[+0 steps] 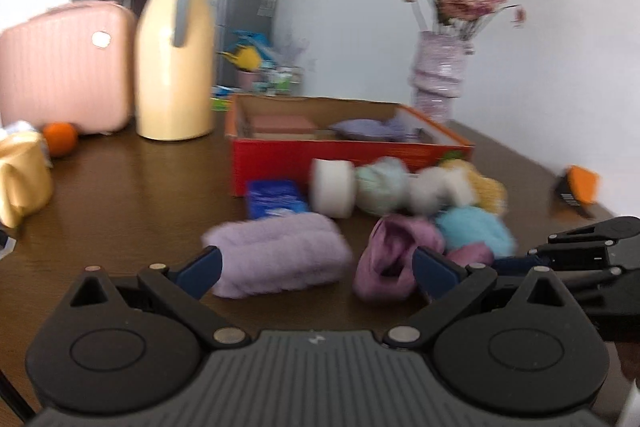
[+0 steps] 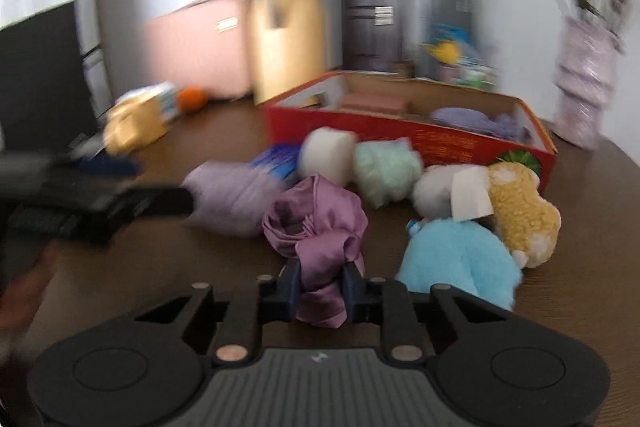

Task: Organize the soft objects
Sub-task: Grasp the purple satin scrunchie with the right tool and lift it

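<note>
On a dark wooden table (image 1: 120, 195), the right gripper (image 2: 320, 287) pinches a purple satin cloth (image 2: 316, 223), its fingers closed tight on the fabric's near end. The left gripper (image 1: 316, 267) stands wide open and empty, its fingers flanking a lilac towel (image 1: 280, 255). Both lie near the table's front edge, before a heap of plush toys (image 2: 460, 203). Behind them sits a red cardboard box (image 2: 408, 139), already holding a lavender cloth (image 2: 472, 119).
</note>
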Demonstrator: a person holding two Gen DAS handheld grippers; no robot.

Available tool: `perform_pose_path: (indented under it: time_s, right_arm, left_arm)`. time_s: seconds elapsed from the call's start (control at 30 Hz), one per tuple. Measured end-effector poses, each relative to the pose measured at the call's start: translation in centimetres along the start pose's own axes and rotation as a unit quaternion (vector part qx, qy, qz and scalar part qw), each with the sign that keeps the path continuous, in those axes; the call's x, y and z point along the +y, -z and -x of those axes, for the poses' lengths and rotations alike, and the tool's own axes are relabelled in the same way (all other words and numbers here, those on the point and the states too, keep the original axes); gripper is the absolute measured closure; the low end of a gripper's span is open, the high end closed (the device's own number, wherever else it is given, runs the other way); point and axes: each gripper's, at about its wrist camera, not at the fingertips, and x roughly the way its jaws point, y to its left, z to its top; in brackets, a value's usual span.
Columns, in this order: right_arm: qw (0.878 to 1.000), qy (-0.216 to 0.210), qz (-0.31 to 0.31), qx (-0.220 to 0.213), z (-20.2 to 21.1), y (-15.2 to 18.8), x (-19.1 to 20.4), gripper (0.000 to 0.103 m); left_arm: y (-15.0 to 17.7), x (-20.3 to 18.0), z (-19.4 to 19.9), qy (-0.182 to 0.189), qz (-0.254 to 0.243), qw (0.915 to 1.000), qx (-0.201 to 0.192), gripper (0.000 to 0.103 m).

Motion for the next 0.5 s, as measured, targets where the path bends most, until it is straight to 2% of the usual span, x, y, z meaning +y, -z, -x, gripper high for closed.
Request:
perform_pose_path:
  time_s: [0.07,0.1,0.2,0.3,0.4,0.43,0.47,0.5]
  right_arm:
    - [0.999,-0.012,0.036,0.019,2.0,0.9,-0.1,0.081]
    - [0.999,0.005,0.043,0.028,2.8,1.4,-0.2,0.078]
    - [0.998,0.052,0.005,0.018,4.2,2.3,-1.1,0.073]
    - [0.998,0.055,-0.040,-0.007,5.4,2.9,-1.8,0.073]
    - [0.996,0.054,-0.068,-0.025,6.2,3.4,-2.5,0.073]
    - [0.995,0.054,-0.085,-0.027,6.1,3.4,-3.0,0.073]
    - [0.993,0.052,-0.101,-0.029,5.8,3.4,-3.4,0.073]
    - [0.991,0.044,-0.120,-0.030,5.4,3.5,-4.0,0.073]
  left_arm:
    - [0.4,-0.7,0.5,0.033,0.006,0.9994,0.003,0.000]
    - [0.5,-1.1,0.4,0.044,0.008,0.9990,0.008,0.000]
    - [1.1,-2.9,-0.6,0.060,0.010,0.9974,0.039,0.002]
    - [1.8,-4.0,-1.2,0.078,0.024,0.9943,0.068,0.007]
    - [2.0,-4.3,-1.2,0.085,0.036,0.9932,0.070,0.010]
    - [2.0,-4.3,-1.4,0.086,0.043,0.9928,0.071,0.017]
    - [1.8,-4.3,-1.7,0.083,0.051,0.9924,0.075,0.029]
    - [1.7,-4.4,-2.0,0.080,0.057,0.9920,0.079,0.035]
